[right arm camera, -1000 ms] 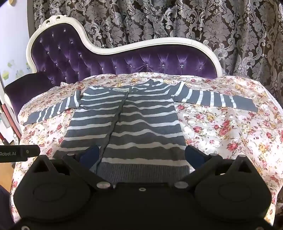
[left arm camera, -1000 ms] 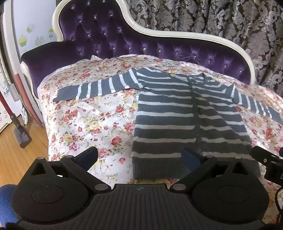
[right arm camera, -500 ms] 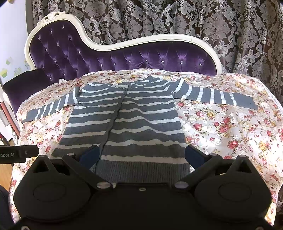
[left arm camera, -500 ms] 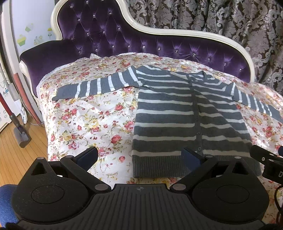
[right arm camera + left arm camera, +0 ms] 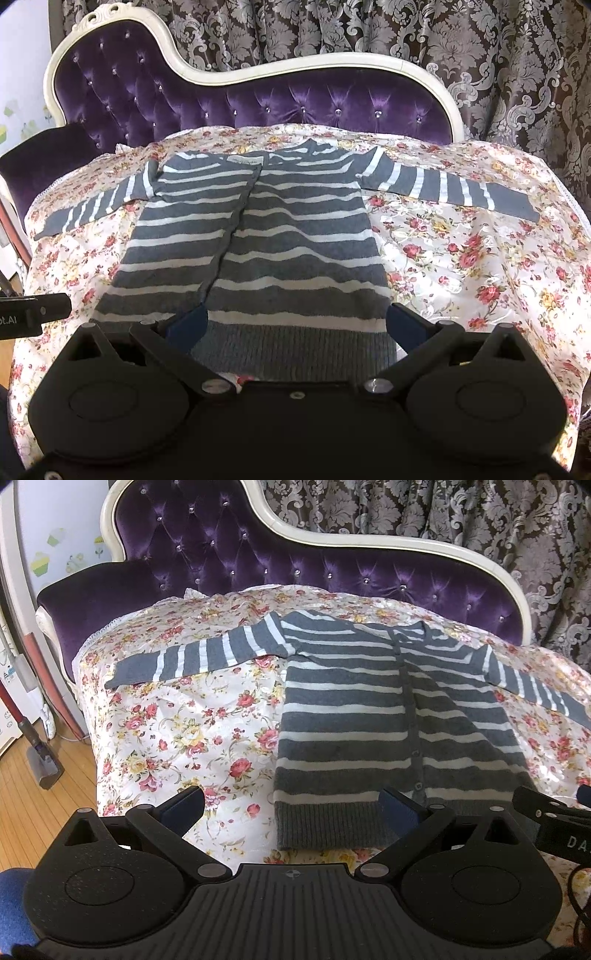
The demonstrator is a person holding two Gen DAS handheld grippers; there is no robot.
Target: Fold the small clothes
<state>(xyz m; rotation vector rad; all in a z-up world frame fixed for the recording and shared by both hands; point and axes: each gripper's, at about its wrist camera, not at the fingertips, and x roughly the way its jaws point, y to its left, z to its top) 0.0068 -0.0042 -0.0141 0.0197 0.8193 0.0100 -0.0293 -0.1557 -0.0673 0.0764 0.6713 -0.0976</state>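
Both tools are sitting wide open and holding nothing. The left tool (image 5: pixel 291 805) is hanging over the hem's left corner, one finger over the bare floral sheet (image 5: pixel 192 734) and the other over the ribbed hem. The right tool (image 5: pixel 295 326) is spanning the hem's right half the same way, not touching the knit as far as I can tell.

What's changing: compared with a second ago, both are drifting back and up a bit, so the striped cardigan (image 5: pixel 258 251) is sitting slightly higher and fuller in both views. The cardigan itself isn't moving at all.

So I'm guessing we're still lining up, no fold started. It's lying flat, buttoned, front up, both sleeves spread out sideways on the sheet-covered purple chaise (image 5: pixel 332 107), patterned curtain (image 5: pixel 480 55) behind it.
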